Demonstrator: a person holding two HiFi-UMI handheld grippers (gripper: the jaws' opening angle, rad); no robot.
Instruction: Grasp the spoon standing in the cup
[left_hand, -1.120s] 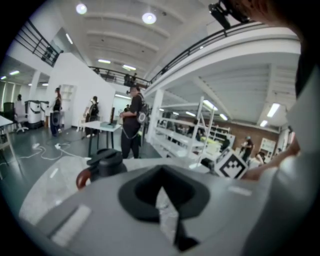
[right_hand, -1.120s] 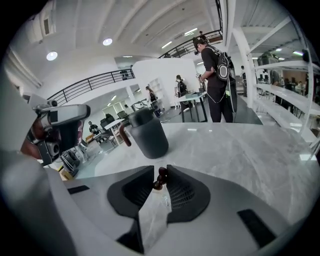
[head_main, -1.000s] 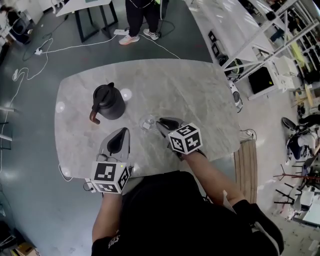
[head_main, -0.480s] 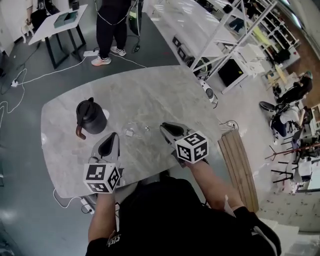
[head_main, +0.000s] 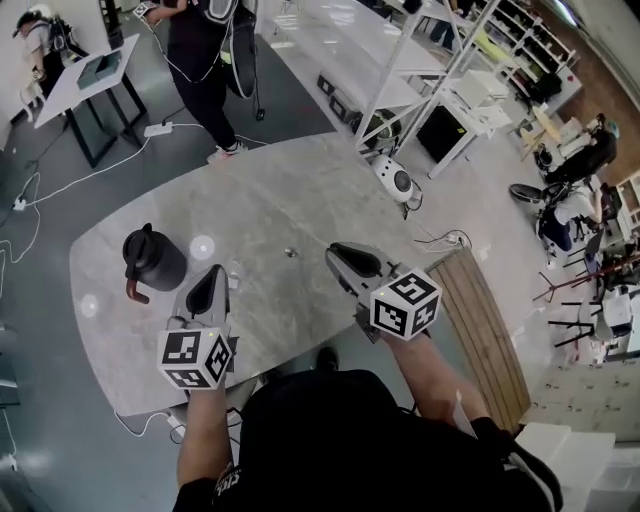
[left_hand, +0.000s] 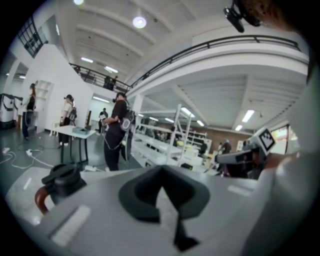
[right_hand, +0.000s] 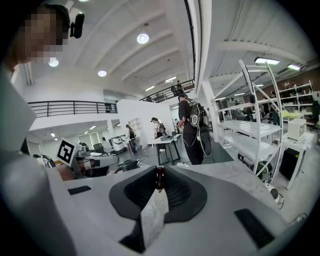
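My right gripper (head_main: 334, 250) hangs above the marble table (head_main: 300, 190), shut on a thin brown spoon handle (right_hand: 159, 179) that shows between its tips. Its jaws have just been closing on that handle. A small shiny end of the spoon (head_main: 291, 252) sticks out to the left of the tips, clear of the table. The clear glass cup (head_main: 234, 270) is only faintly visible, just right of my left gripper's tip. My left gripper (head_main: 212, 275) is held beside the black jug (head_main: 152, 258), jaws together with nothing between them.
The black jug with a brown handle (left_hand: 59, 182) stands at the table's left end. A person stands behind the table at the far side (head_main: 205, 60). White shelving (head_main: 440, 70) and a wooden bench (head_main: 490, 330) lie to the right. The right gripper (left_hand: 240, 157) shows in the left gripper view.
The right gripper has lifted up and away from the cup with the spoon in it. The left gripper has moved forward a little toward the jug. The head view has swung left.
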